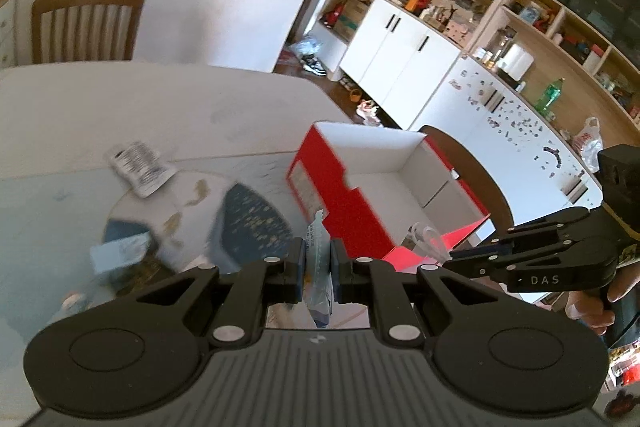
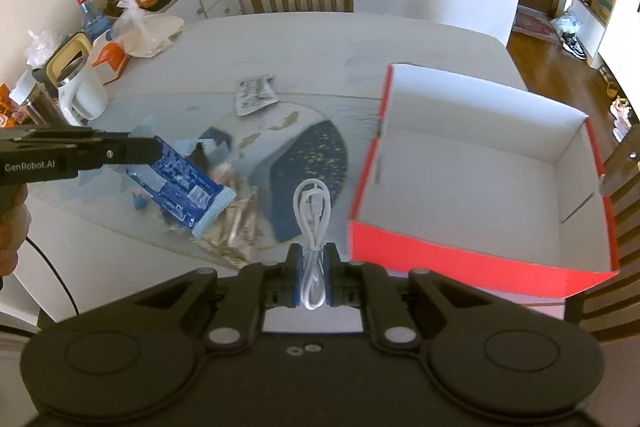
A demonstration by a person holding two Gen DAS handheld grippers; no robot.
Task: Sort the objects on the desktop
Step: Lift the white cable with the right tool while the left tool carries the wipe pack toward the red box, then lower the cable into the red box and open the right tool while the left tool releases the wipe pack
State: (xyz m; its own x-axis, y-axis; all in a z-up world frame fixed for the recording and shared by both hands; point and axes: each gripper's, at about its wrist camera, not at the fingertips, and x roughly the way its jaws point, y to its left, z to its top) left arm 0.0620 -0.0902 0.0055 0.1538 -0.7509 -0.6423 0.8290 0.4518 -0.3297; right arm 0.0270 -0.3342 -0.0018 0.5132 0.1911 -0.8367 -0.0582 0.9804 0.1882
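right wrist view, right hand-held gripper (image 2: 312, 269) clamped on white cable (image 2: 313, 211), red box (image 2: 472, 259) just right, left hand-held gripper (image 1: 316, 267) pinching blue packet (image 2: 188, 183)

The open red cardboard box with white inside (image 2: 480, 171) stands at two o'clock in the right wrist view, its top unobstructed. A heap of crumpled wrappers (image 2: 228, 219) crowds ten o'clock; bare pale tabletop (image 2: 320, 43) lies open at twelve.
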